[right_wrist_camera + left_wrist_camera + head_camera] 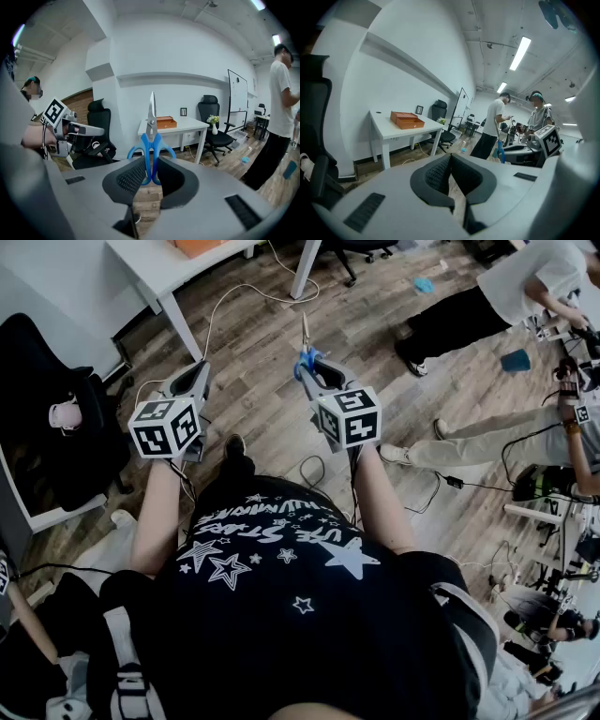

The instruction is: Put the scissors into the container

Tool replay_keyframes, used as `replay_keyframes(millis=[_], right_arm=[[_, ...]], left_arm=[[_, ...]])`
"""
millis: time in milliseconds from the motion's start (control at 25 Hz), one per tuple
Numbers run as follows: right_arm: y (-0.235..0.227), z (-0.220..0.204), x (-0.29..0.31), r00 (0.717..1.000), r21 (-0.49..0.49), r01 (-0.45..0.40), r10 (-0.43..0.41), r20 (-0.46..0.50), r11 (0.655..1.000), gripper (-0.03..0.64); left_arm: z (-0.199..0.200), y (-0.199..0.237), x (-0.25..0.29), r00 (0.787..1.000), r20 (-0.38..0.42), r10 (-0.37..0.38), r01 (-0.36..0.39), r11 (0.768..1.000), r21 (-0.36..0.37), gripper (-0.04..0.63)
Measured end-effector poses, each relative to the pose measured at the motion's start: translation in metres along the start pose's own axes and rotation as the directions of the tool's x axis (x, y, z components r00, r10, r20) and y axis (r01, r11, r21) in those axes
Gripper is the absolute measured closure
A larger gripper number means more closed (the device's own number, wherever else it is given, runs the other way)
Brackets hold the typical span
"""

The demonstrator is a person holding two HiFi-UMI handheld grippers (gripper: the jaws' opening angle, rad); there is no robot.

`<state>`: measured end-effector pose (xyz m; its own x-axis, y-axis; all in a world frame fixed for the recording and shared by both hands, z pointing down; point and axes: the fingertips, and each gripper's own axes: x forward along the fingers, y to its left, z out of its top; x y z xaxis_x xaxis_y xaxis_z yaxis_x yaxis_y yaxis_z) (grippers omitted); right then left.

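Note:
Blue-handled scissors (151, 140) stand blades-up between the jaws of my right gripper (151, 161), which is shut on the handles. In the head view the scissors (305, 345) stick out ahead of the right gripper (312, 362), held in the air above the wooden floor. My left gripper (199, 369) hovers to the left at the same height; its pads meet at the tips and hold nothing (450, 157). An orange open box (166, 122) lies on a white table (190, 125) ahead, also seen as the orange box (407, 120) in the left gripper view.
A black office chair (214, 123) stands right of the table and another black chair (52, 442) at my left. White cables (234, 296) run over the floor. Other people (494, 124) stand at the right. The table's leg (183, 324) is ahead on the left.

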<state>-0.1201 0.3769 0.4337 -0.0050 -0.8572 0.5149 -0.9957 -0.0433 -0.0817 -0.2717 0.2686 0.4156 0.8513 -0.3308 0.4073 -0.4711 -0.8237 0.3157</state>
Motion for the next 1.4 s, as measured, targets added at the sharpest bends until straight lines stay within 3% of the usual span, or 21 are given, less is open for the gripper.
replay_keyframes(millis=[680, 1200, 1400], right_arm=[[-0.038, 0.027, 0.051, 0.999, 0.025, 0.047, -0.047, -0.006, 0.999, 0.525], [-0.057, 0.084, 0.157, 0.993, 0.091, 0.115, -0.117, 0.018, 0.989, 0.525], [-0.072, 0.094, 0.187, 0.993, 0.098, 0.119, -0.118, -0.013, 0.988, 0.525]], left_arm=[[0.027, 0.028, 0.064, 0.997, -0.039, -0.061, 0.061, 0.998, -0.003, 0.577], [0.079, 0.123, 0.129, 0.991, -0.067, -0.119, 0.119, 0.993, -0.012, 0.577], [0.089, 0.155, 0.152, 0.991, -0.080, -0.105, 0.103, 0.994, -0.036, 0.577]])
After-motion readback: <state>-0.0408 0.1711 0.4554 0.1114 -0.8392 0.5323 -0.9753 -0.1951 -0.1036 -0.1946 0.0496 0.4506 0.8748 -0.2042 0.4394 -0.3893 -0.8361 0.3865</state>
